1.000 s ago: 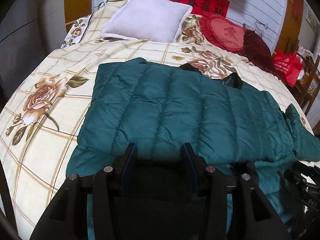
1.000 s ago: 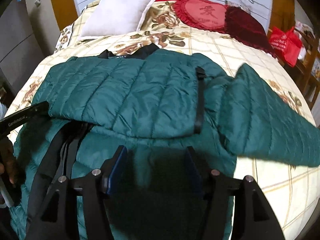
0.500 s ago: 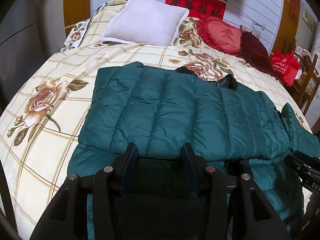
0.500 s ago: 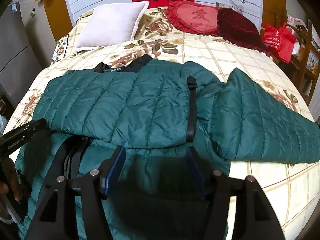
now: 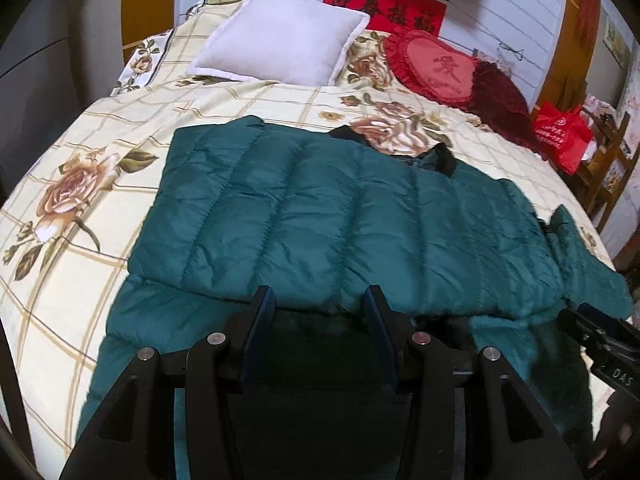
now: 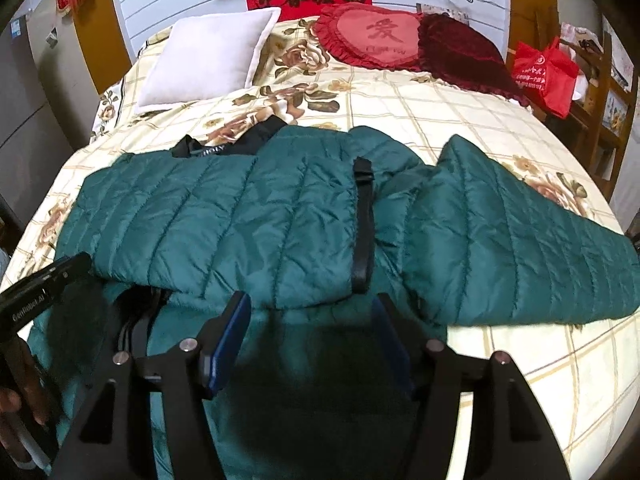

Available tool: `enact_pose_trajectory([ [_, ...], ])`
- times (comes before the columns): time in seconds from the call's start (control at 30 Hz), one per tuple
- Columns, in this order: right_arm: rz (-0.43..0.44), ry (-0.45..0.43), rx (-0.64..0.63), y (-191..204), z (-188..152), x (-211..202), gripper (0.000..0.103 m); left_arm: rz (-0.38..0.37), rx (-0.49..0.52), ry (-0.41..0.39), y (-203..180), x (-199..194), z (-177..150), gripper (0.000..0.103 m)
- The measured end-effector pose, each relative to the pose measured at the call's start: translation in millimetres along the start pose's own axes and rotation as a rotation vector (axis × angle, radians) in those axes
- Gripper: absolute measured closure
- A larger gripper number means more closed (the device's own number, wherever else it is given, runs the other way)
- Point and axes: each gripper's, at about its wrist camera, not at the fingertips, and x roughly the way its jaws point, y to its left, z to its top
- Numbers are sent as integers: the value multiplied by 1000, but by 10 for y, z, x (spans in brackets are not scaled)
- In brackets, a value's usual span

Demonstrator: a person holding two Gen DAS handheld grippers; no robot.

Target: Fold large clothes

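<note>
Jaws spread wide, empty, on left gripper [image 5: 319,312] and right gripper [image 6: 310,320], above near hem. Green jacket [image 5: 340,216] flat on bed [image 5: 80,152], one sleeve [image 6: 520,240] stretched right.

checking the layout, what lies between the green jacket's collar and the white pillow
Only bare floral bedspread lies between the black collar of the green jacket and the white pillow; nothing else sits there. The right wrist view shows it best.
</note>
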Motion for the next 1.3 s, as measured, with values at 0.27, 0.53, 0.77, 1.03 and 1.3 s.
enact_pose_trajectory([
  [0.27,-17,-19,28,-177,-128,-228,31,-76,33,-10,-317,-239,-160,56],
  [0.53,-66,-26,49,-522,-220,-418,30,-117,75,-8,-676,-353,-252,56],
  [0.77,-126,-34,97,-1028,-261,-527,30,-101,82,-15,-836,-292,-206,56],
  [1.03,-219,-40,163,-1745,-237,-603,29,-66,63,-13,-852,-175,-168,56],
  [1.3,-351,-26,261,-2634,-180,-558,28,-36,36,8,-789,1,-152,56],
])
